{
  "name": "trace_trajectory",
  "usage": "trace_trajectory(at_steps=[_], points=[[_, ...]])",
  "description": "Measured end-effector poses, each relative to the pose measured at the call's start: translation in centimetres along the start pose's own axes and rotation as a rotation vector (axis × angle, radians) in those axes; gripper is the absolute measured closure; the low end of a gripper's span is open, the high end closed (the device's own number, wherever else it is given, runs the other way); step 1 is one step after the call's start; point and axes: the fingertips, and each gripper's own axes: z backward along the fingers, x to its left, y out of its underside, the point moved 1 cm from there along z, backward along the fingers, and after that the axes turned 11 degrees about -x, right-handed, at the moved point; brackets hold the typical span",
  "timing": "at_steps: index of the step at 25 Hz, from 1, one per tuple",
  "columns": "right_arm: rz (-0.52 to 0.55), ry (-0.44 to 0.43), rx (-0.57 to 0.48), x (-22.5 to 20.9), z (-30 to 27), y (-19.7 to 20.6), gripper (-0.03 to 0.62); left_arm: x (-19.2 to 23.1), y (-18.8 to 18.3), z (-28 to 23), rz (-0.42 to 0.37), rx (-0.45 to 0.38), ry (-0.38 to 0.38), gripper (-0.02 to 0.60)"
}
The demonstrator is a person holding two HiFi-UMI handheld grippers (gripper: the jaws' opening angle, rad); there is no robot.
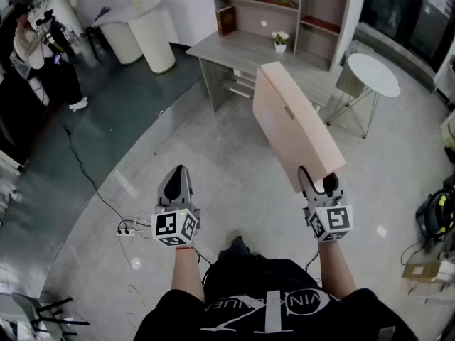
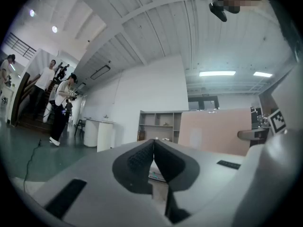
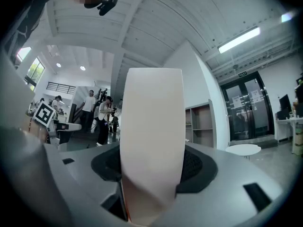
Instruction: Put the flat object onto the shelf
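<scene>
**A:** What is nearest the camera?

**B:** Two hand-held tools, seen from above over a pale, glossy floor (image 1: 213,162). The left tongs (image 1: 178,170) are closed. Their dark pads press together with nothing between them.

**A:** And on the other side?

**B:** The right tongs (image 1: 318,180) are clamped on the near end of a flat board (image 1: 291,116), pale pink and rectangular. In the right gripper view the pads sit against both faces of the board. It stands upright between them and fills the middle of that view.

**A:** So where is the board?

**B:** In the air, held by the right tongs alone. It slants up and away from the person. In the head view its far end overlaps the front right corner of the table.

**A:** What lies beyond it?

**B:** A grey wooden table (image 1: 234,52) stands by the wall, with a small potted plant (image 1: 281,41) near its back edge. An open shelf (image 1: 284,2) with several compartments rises behind the table. A round side table (image 1: 375,73) stands to the right. People (image 1: 43,48) stand far off at the left.
</scene>
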Motion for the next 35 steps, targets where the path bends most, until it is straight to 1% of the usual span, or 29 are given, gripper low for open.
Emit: trace_trajectory(at_steps=[3,7,13,19,22,25,29,35], points=[[-0.005,0.004,-0.002,-0.1,0.0,0.2,0.307,0.1,0.1,-0.1,-0.009,0.003,0.002,0.577],[-0.015,0.016,-0.009,-0.6,0.0,0.3,0.307,0.2,0.0,-0.2,0.002,-0.005,-0.009,0.577],[-0.073,0.042,-0.053,-1.5,-0.5,-0.2,0.307,0.3,-0.5,-0.8,0.004,-0.022,-0.014,0.577],[-0.104,0.048,-0.058,-2.0,-2.5,0.7,0.307,1.5,0.7,-2.7,0.016,-0.01,-0.023,0.577],[-0.103,0.047,-0.059,-2.4,-4.5,1.2,0.307,2.2,1.3,-4.9,0.02,-0.011,-0.015,0.577],[-0.112,0.055,-0.046,-2.8,-7.3,2.1,0.307,3.3,2.4,-7.7,0.029,0.006,-0.011,0.577],[-0.124,0.067,-0.016,-3.0,-11.2,3.8,0.307,5.4,4.1,-11.6,0.039,0.038,-0.005,0.577],[-0.112,0.086,0.011,-3.1,-16.9,5.4,0.307,8.5,5.5,-17.0,0.055,0.056,0.011,0.577]])
